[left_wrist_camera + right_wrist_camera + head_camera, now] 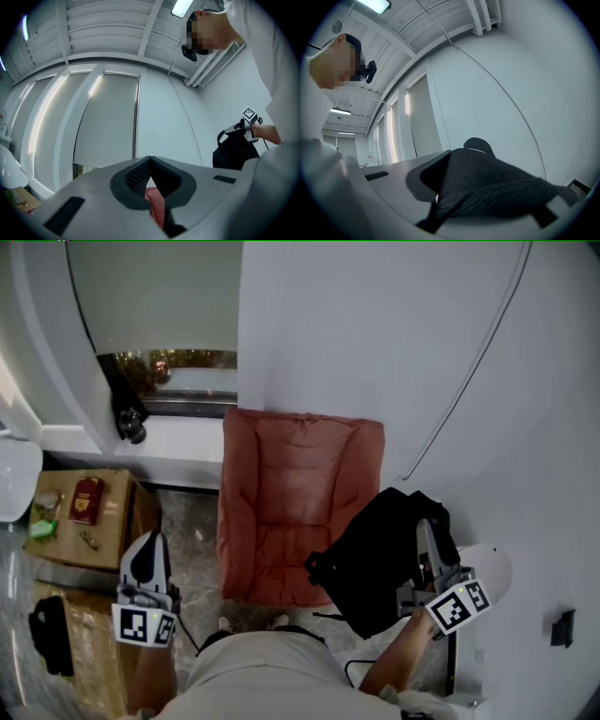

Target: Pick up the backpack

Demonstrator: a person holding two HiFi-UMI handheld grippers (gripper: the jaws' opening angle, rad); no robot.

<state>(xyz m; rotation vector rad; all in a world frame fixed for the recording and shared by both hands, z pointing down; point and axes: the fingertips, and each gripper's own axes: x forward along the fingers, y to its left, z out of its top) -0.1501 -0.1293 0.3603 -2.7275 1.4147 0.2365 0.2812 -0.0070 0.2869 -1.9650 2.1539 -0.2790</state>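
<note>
The black backpack [375, 559] hangs off the floor to the right of a pink armchair [300, 493]. My right gripper [425, 524] is shut on its top strap. In the right gripper view black fabric [487, 183] fills the space between the jaws and drapes over the right one. The left gripper view catches the backpack [234, 152] hanging below my right gripper [246, 124] at the far right. My left gripper [150, 540] is held out to the left of the chair, over the floor. Its jaws [150, 161] meet at the tips with nothing in them.
A low wooden side table [112, 512] with a red box [86, 500] stands at the left, below a window sill. A cardboard carton [89, 643] with a dark item on it sits nearer. A white round table [497, 568] is close on the right, by the wall.
</note>
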